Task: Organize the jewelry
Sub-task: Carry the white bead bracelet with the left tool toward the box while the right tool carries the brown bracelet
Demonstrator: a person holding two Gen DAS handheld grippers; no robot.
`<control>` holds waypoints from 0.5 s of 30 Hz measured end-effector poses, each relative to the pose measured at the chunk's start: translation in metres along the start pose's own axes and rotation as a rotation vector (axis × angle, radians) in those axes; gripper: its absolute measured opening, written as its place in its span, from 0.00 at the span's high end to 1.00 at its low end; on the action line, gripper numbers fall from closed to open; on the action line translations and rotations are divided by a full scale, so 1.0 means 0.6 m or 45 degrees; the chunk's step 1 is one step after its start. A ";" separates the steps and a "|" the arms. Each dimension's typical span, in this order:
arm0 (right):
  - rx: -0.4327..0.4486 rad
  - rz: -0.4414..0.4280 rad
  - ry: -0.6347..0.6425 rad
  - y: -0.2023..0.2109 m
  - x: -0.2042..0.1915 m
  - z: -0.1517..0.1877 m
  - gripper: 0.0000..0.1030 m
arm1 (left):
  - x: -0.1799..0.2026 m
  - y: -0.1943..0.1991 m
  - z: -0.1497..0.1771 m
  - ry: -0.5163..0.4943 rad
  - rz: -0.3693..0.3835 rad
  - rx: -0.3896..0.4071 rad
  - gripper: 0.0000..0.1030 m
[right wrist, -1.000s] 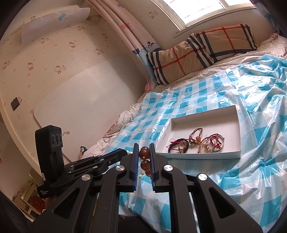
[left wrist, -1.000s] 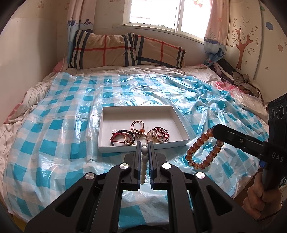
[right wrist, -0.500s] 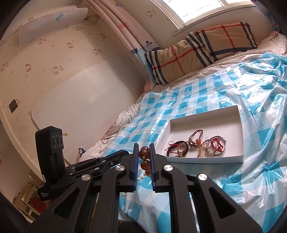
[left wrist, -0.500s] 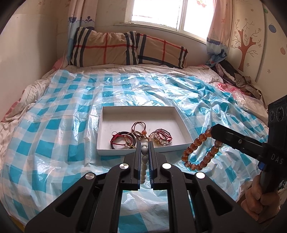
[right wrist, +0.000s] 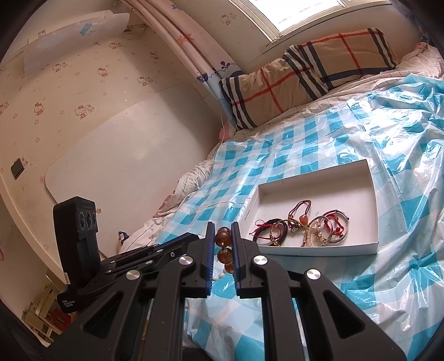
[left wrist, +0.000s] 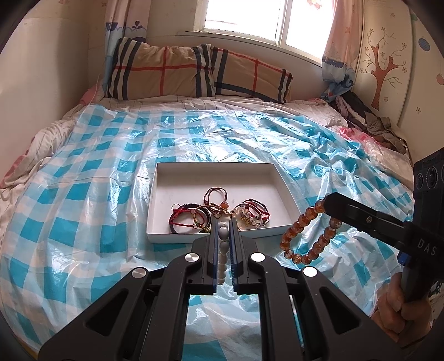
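Over blue-checked plastic sheet [left wrist: 83, 222], near shallow white cardboard box [left wrist: 162, 236] front edge: left gripper [left wrist: 223, 222] clamps pale grey bead bracelet [left wrist: 223, 250], right gripper [right wrist: 223, 230] clamps amber glass bead bracelet [left wrist: 308, 233]; delivery step, next likely carry over rim, release.

Daylit bedroom, strong backlight, heavy fisheye curvature in both wrist views.

Light enters through the blown-out white-framed window [left wrist: 247, 20] at 12 o'clock in the left view and at 1 o'clock in the right view [right wrist: 299, 14]; pane detail is lost. The glossy blue-and-white checked plastic sheet [left wrist: 91, 200] carries specular glare, strongest toward 3 o'clock in the right view [right wrist: 399, 144]. The shallow white cardboard tray [left wrist: 163, 200] shows soft inner-wall shadow. Focus is sharp overall. Black vignette fills all corners; straight lines bow near the edges.
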State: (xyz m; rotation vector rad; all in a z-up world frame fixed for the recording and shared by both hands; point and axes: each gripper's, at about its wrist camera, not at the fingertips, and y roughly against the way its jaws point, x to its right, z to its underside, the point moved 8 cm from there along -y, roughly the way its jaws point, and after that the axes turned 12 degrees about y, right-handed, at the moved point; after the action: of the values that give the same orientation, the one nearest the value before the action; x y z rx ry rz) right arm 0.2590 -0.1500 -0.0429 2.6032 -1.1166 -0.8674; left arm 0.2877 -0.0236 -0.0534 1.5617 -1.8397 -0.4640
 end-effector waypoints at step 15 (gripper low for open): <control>-0.002 -0.003 -0.008 -0.007 0.009 -0.003 0.88 | -0.002 -0.013 -0.004 0.001 0.004 -0.002 0.93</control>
State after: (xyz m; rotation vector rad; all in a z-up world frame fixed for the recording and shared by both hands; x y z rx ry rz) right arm 0.2658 -0.1509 -0.0454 2.6025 -1.1146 -0.8771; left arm 0.2950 -0.0237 -0.0573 1.5581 -1.8402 -0.4629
